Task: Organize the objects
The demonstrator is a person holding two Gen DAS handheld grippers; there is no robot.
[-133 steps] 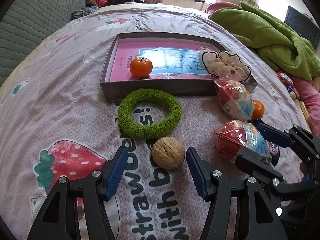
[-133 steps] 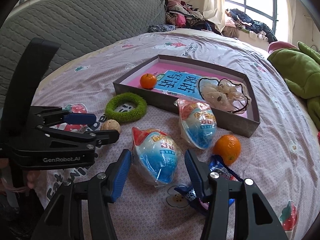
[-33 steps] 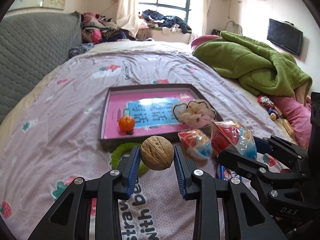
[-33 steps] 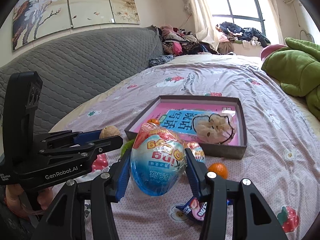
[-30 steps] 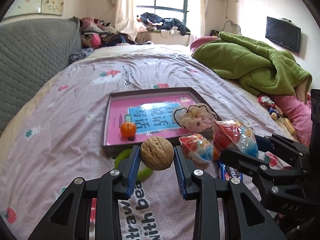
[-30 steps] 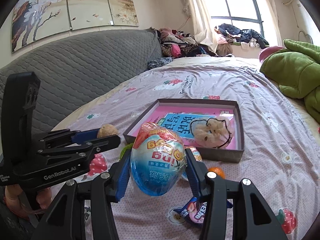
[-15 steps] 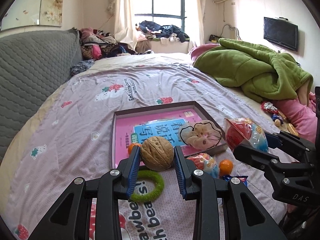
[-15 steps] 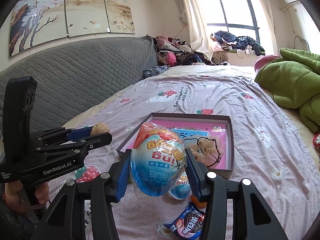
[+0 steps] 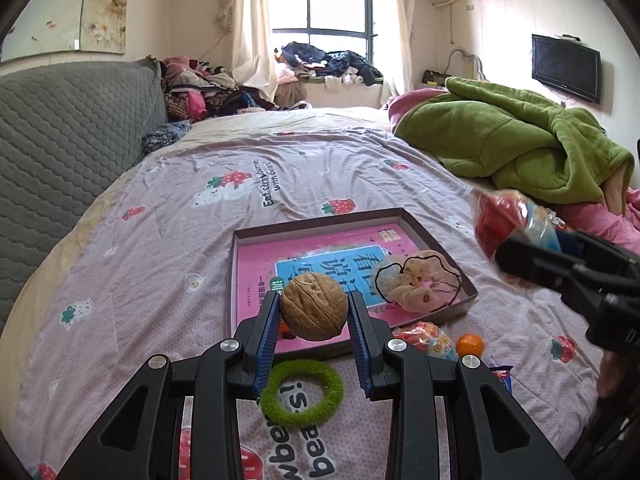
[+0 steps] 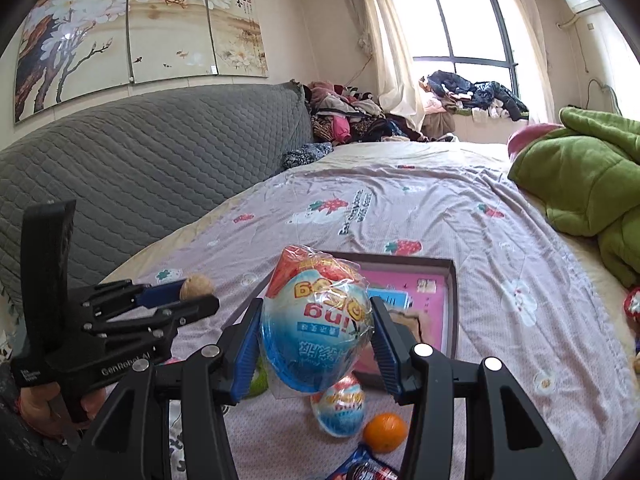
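The left tool grips a walnut above the bed, just short of the shallow box. The right tool clamps a wrapped toy egg. Advisable: lower each fully inside the box wall before release, clear of the scrunchie.

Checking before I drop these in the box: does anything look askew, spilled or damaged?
Nothing looks damaged or spilled. The left claw grips the brown walnut squarely, and the right claw holds the wrapped blue-and-red toy egg. The shallow grey box lies flat on the bedspread.
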